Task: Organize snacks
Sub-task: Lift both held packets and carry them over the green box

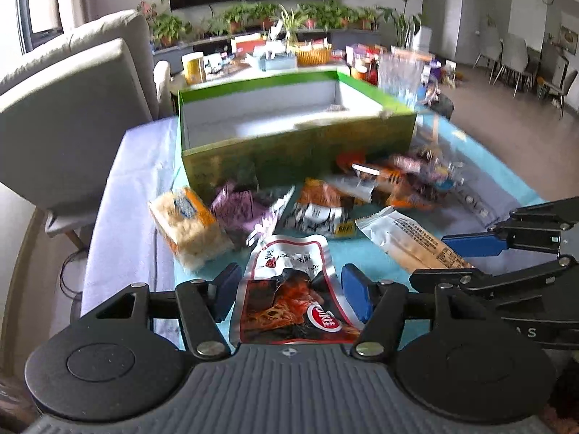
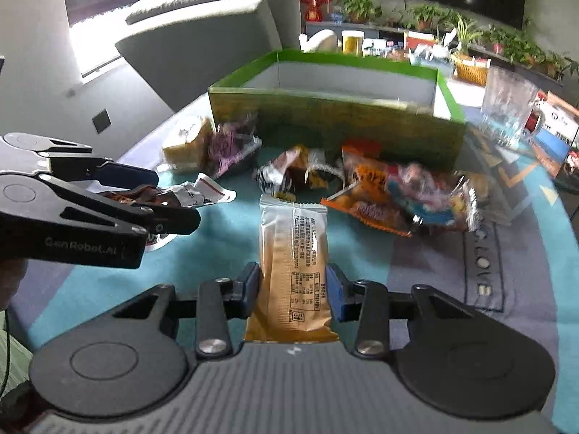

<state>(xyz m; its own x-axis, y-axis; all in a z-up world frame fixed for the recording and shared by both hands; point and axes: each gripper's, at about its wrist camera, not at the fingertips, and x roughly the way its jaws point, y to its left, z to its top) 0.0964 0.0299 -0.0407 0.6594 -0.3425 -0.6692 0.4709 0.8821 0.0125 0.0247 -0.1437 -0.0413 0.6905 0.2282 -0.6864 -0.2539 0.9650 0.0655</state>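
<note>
In the left wrist view my left gripper (image 1: 291, 291) is shut on a red and silver snack packet (image 1: 289, 289), its blue pads against the packet's two side edges. The right wrist view shows that left gripper (image 2: 173, 197) at the left with the packet's silver end (image 2: 206, 191) sticking out of it. My right gripper (image 2: 293, 284) is shut on a long white and tan snack bar (image 2: 293, 246) lying on the teal cloth. Seen from the left, the right gripper (image 1: 430, 258) grips the same bar (image 1: 398, 237). An open green box (image 1: 296, 144) stands behind the snacks, white inside.
Loose snacks lie before the box: a rice cracker pack (image 1: 188, 224), a purple packet (image 1: 235, 213), orange packets (image 2: 365, 195). A glass mug (image 2: 506, 105) stands right of the box (image 2: 343, 123). A grey chair (image 1: 72, 108) is at the table's left.
</note>
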